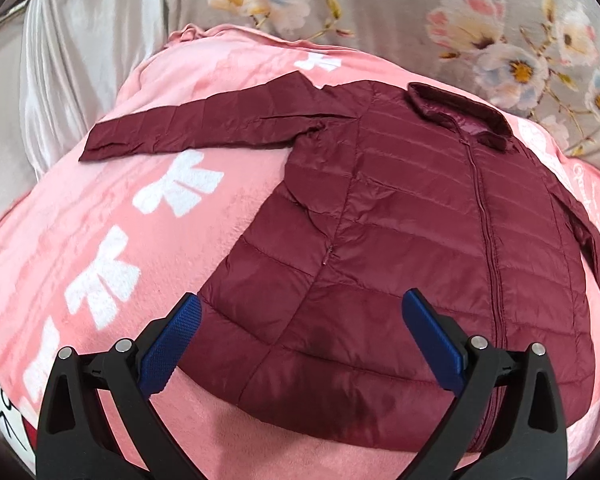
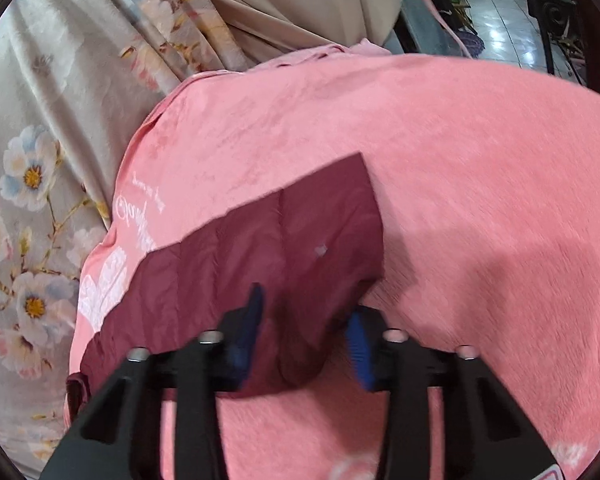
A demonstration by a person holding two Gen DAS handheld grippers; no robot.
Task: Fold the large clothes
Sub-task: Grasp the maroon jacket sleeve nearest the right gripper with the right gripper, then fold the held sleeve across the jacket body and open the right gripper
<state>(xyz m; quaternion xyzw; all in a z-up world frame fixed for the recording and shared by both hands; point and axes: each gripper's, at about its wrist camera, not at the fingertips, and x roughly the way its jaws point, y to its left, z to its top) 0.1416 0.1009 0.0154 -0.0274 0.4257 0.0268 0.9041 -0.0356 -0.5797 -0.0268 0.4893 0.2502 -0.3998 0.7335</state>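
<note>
**Quilted jacket spread on a pink blanket, one sleeve taken up by the right tool**

Left wrist view. A pink blanket [image 1: 112, 208] with white bow prints covers the bed; behind it lies a grey floral bedspread [image 1: 400, 12]. A maroon quilted jacket [image 1: 400, 216] lies flat on the blanket, front up, zip closed, collar toward the bedspread and hem toward the camera. Its left-hand sleeve [image 1: 188, 128] stretches straight out across the blanket, away from the body of the garment. The far-side sleeve runs down along the jacket's right edge. The left tool [image 1: 302, 308] hangs above the hem with its blue pads spread wide; the left pad [image 1: 172, 344] stands over the hem's corner and the right pad over the quilted panel beside the zip. Nothing lies between the pads, and they grip nothing.

Right wrist view. The floral bedspread [image 2: 32, 184] fills the left side, the pink blanket [image 2: 480, 184] the centre and right, and a tiled floor [image 2: 496, 12] shows at the upper right. The other sleeve [image 2: 284, 240] of the jacket runs from lower left to its cuff at centre, resting on the blanket. The right tool [image 2: 306, 320] is narrowed on this sleeve: its blue pads stand on either side of a bunched fold of the maroon fabric, which fills the gap between them. The picture is blurred around the pads.
</note>
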